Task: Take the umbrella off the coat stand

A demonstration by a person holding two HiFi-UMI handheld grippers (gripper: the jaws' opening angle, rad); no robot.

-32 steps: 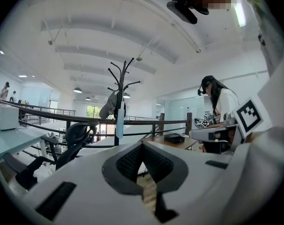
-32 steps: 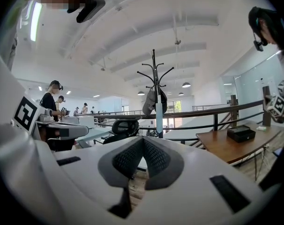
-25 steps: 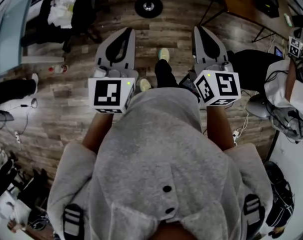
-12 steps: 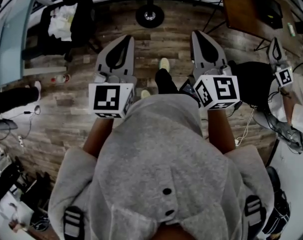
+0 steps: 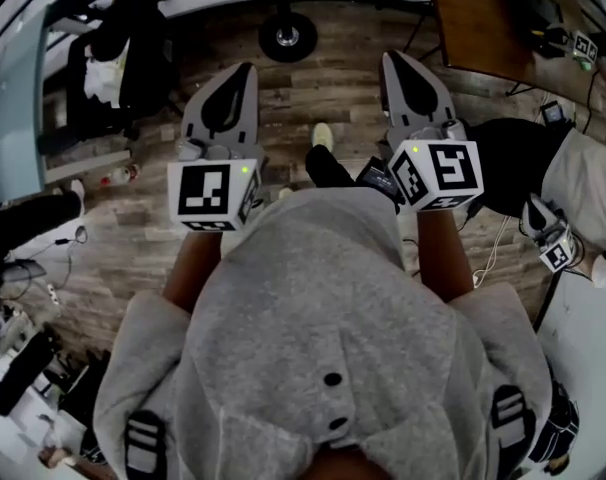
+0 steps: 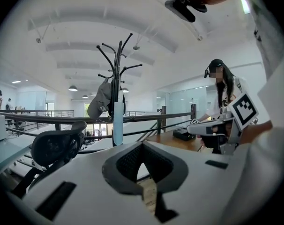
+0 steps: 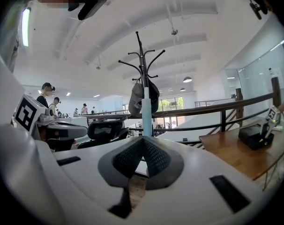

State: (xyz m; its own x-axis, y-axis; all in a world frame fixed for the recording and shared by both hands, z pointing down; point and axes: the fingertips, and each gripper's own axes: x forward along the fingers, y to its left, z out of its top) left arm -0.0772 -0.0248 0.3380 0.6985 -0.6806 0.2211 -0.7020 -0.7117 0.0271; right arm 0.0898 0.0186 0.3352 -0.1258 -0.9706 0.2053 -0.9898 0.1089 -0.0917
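The black coat stand (image 6: 115,64) rises ahead of me, its hooks spread at the top. A pale blue folded umbrella (image 6: 117,118) hangs straight down its pole, next to a grey cap (image 6: 100,101). The right gripper view shows the same stand (image 7: 142,62), umbrella (image 7: 146,111) and cap (image 7: 136,100). From the head view only the stand's round base (image 5: 286,36) shows on the wooden floor. My left gripper (image 5: 246,68) and right gripper (image 5: 391,60) are held side by side at waist height, pointing at the stand, still well short of it. Both are shut and empty.
A black office chair (image 6: 55,146) stands left of the stand, in front of a dark railing (image 6: 156,120). A wooden desk (image 7: 245,153) lies to the right, where another person (image 6: 221,90) works with grippers. A bottle (image 5: 118,176) lies on the floor at left.
I have walked forward, both grippers moving with me. The stand's base has slid lower in the head view and a little left. The jaws stay shut.
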